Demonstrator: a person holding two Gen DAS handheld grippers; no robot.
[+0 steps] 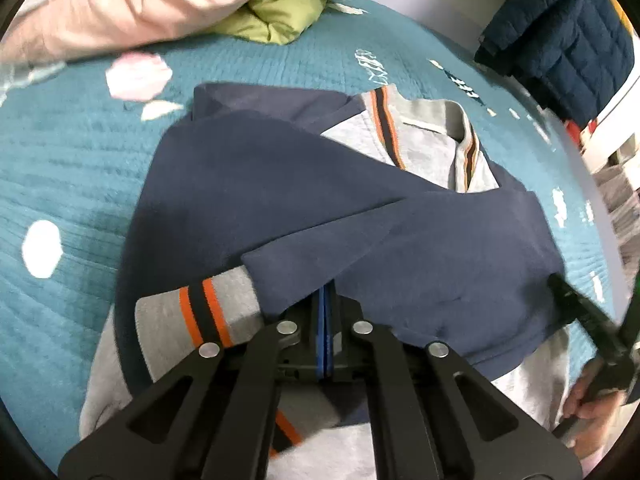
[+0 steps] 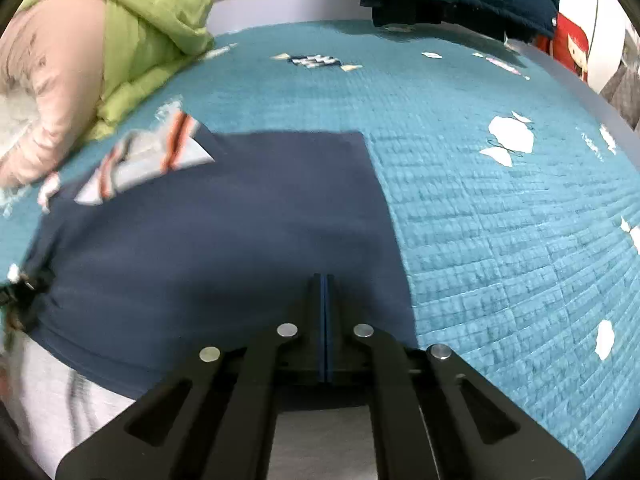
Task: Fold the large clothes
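Through the left wrist camera I see my left gripper [image 1: 325, 300] with its fingers together, tips tucked at the edge of a navy fold of the sweater [image 1: 280, 184]; I cannot tell whether any cloth is pinched between them. The sweater lies partly folded on the bed [image 1: 72, 168], navy sleeves crossed over a grey front with orange and dark stripes. A striped cuff [image 1: 200, 316] sits just left of the fingers. Far left lie a pink garment [image 1: 132, 4] and a green jacket [image 1: 288, 12]; a dark blue quilted jacket [image 1: 568, 36] hangs at far right. At the right edge a hand [image 1: 592, 400] holds the other gripper's black body.

Through the right wrist camera, my right gripper [image 2: 325, 280] has its fingers together, over the near right part of the navy sweater [image 2: 224, 232], with nothing visibly between them. The striped grey part shows far left, blurred. The teal bed cover [image 2: 500, 240] stretches to the right. The green jacket [image 2: 152, 32] and pink garment [image 2: 56, 92] sit far left.
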